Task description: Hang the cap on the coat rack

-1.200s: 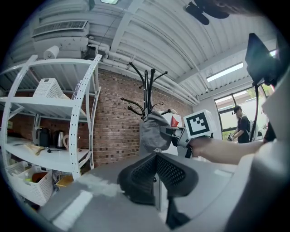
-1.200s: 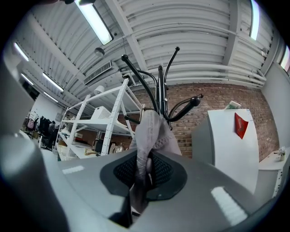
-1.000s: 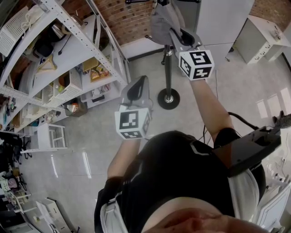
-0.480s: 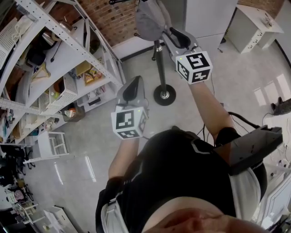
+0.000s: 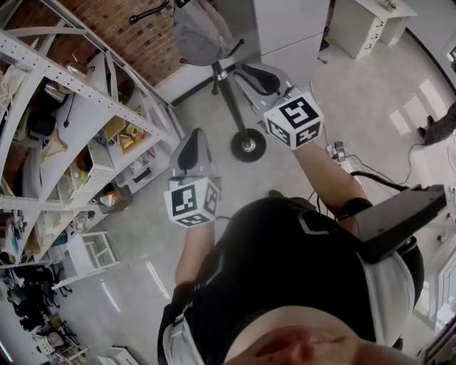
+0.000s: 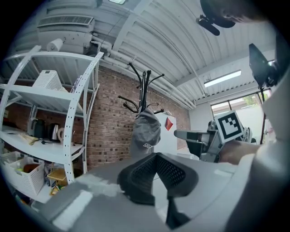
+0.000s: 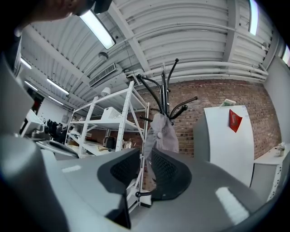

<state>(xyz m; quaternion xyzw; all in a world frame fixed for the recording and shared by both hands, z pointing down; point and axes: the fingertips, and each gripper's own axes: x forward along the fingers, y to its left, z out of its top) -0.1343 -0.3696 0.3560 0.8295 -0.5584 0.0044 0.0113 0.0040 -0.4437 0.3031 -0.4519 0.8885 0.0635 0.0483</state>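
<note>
The grey cap (image 5: 196, 36) hangs from a hook of the black coat rack (image 5: 226, 100), whose round base (image 5: 247, 145) stands on the floor. My right gripper (image 5: 249, 73) is just right of the pole and below the cap, apart from it. Its jaws are closing with nothing between them. In the right gripper view the cap (image 7: 162, 131) shows beyond the narrow gap of the right gripper (image 7: 146, 156). My left gripper (image 5: 191, 139) is lower and to the left, shut and empty. In the left gripper view the cap (image 6: 146, 131) hangs past the left gripper (image 6: 157, 156).
White metal shelving (image 5: 78, 107) with baskets and kitchen things runs along the left, close to the rack. A brick wall (image 5: 92, 14) and a white cabinet (image 5: 285, 28) stand behind it. A white desk (image 5: 363, 21) is at the far right, and cables (image 5: 370, 171) lie on the floor.
The right gripper, earlier up at the cap, has let go and drawn back down to the right. The cap stays on the rack. The head view has swung, and the left gripper has barely moved.
</note>
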